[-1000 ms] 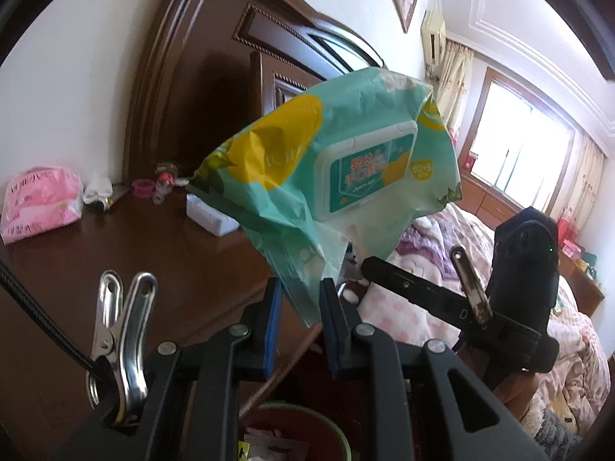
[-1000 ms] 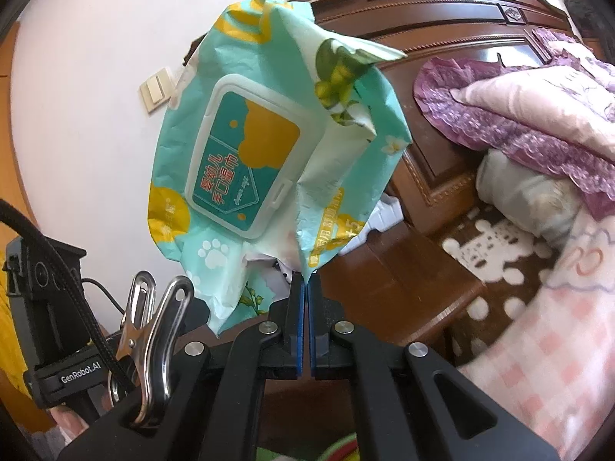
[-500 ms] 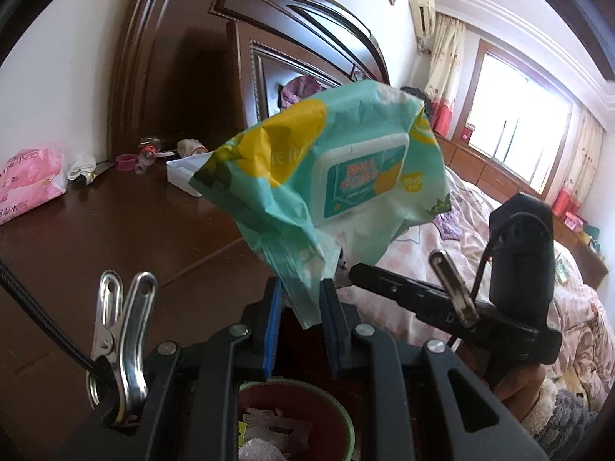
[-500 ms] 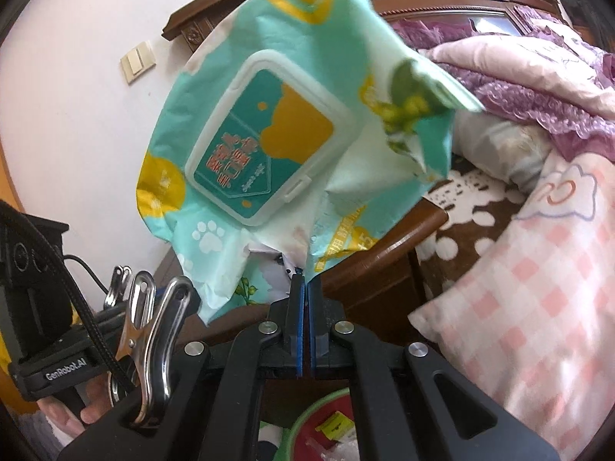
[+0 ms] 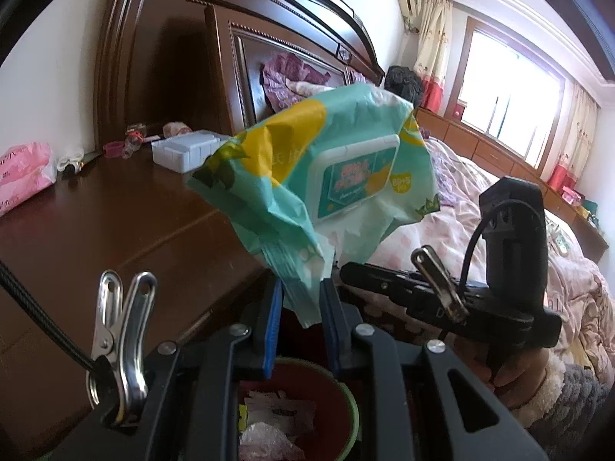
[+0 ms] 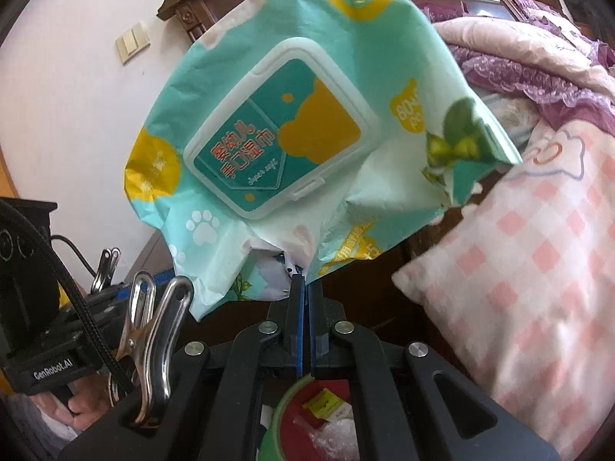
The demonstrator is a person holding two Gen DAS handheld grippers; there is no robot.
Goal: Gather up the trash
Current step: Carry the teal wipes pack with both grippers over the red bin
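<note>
Both grippers hold one crumpled teal-and-yellow wet-wipe pack (image 5: pixel 326 180) (image 6: pixel 307 126) with a white flip lid, up in the air. My left gripper (image 5: pixel 301 292) is shut on the pack's crimped bottom corner. The right gripper (image 6: pixel 306 288) is shut on a thin fold at another lower edge. Directly below the fingers is a bin with a green rim (image 5: pixel 351 399) (image 6: pixel 282 403) and a red inside, holding wrappers and crumpled plastic. In the left wrist view the right gripper's black body and a hand show at the right.
A dark wooden bedside table (image 5: pixel 115 223) stands to the left with a pink pack (image 5: pixel 23 173), a white box (image 5: pixel 184 148) and small bottles. A dark headboard (image 5: pixel 276 46) rises behind. The bed with a pink checked pillow (image 6: pixel 519 269) lies to the right.
Both grippers have sunk with the wipe pack held between them, and the bin below has come into view under the fingers. Neither grip has changed.
</note>
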